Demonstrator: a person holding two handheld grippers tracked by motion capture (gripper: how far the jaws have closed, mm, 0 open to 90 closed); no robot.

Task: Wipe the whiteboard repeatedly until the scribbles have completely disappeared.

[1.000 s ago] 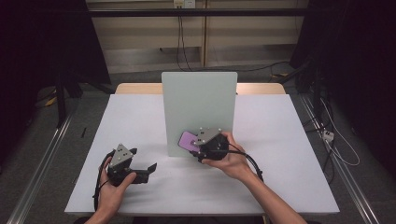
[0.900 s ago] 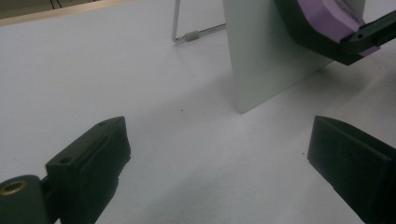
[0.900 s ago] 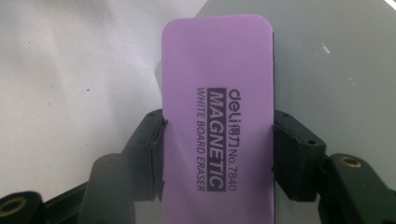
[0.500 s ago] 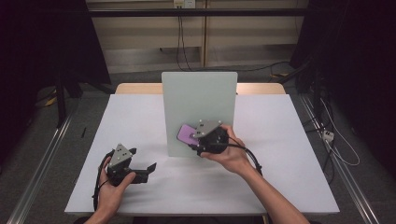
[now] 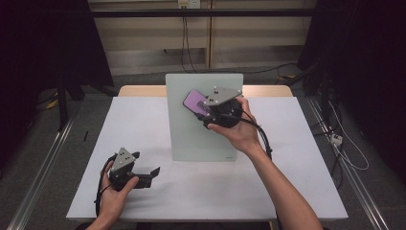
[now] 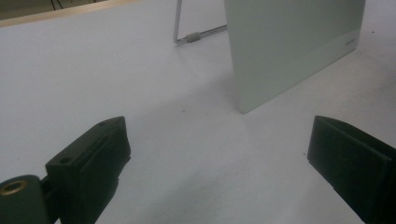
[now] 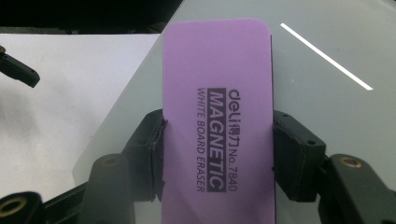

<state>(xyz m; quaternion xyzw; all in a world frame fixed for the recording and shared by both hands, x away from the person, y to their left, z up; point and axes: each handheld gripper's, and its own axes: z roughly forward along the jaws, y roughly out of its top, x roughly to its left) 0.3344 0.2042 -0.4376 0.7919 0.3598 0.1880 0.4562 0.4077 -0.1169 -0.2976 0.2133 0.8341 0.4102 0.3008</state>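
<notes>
the flat purple rectangular whiteboard eraser (image 7: pixel 218 116) with rounded corners and black print sits pinched by its long edges between the jaws of the right gripper (image 7: pixel 218 156) — held up against the upper part of the pale grey-green glossy upright board (image 5: pixel 191 129), which stands on the white matte surface (image 5: pixel 297 143). in the high view the eraser (image 5: pixel 196 101) tilts toward the board's upper left, the right gripper (image 5: pixel 210 111) raised off the surface with the forearm reaching in diagonally. the left gripper (image 5: pixel 143 175) rests low on the surface near the front-left edge, hand wrapped round its body, its jaws spread wide and holding nothing. a thin metal wire stand (image 6: pixel 191 35) props the board from behind.
</notes>
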